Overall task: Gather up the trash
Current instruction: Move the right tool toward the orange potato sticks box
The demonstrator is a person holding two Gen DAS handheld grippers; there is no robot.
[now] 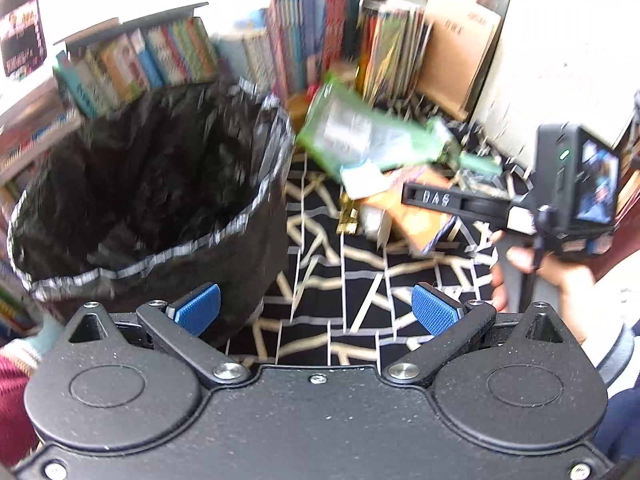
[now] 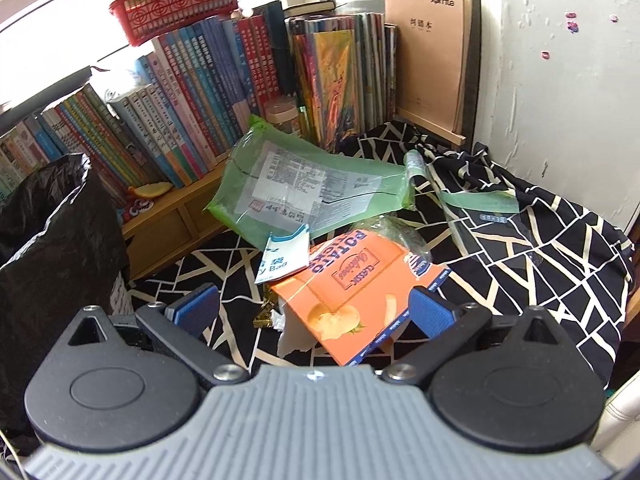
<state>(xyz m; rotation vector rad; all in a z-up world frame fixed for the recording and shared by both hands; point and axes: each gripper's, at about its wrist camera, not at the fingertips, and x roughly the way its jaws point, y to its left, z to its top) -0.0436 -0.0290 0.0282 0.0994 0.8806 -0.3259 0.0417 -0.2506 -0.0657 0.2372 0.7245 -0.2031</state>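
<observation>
**A:** Where's your trash?

**B:** It lies in a heap on the patterned cloth (image 2: 552, 240), right in front of your right gripper (image 2: 314, 308). Your orange box (image 2: 360, 280) is nearest, lying tilted with one corner between the blue pads (image 2: 430, 314) but touching neither. A small white bag (image 2: 284, 258) leans on its far edge, and the big green mailer (image 2: 304, 192) sits behind, propped against the books (image 2: 192, 100). A torn green strip (image 2: 476, 200) lies off to the right on the cloth, and something gold and crumpled (image 2: 262, 318) shows just left of the box.

**A:** And the tools?

**B:** Your right gripper's fingers stand wide apart, holding nothing. Your left gripper (image 1: 316, 308) is the same: spread, empty, hanging over the cloth just beside the bin bag (image 1: 140, 184).

**A:** Where's that bag?

**B:** To the left of the heap, black, mouth open and standing upright. In the left view, which is blurred, your right hand (image 1: 536, 264) grips its handle on the far side of the trash.

**A:** Anything further out?

**B:** A red basket (image 2: 176, 4) on top of the books, a brown folder (image 2: 428, 60) leaning in the corner against the white wall (image 2: 568, 80).
</observation>
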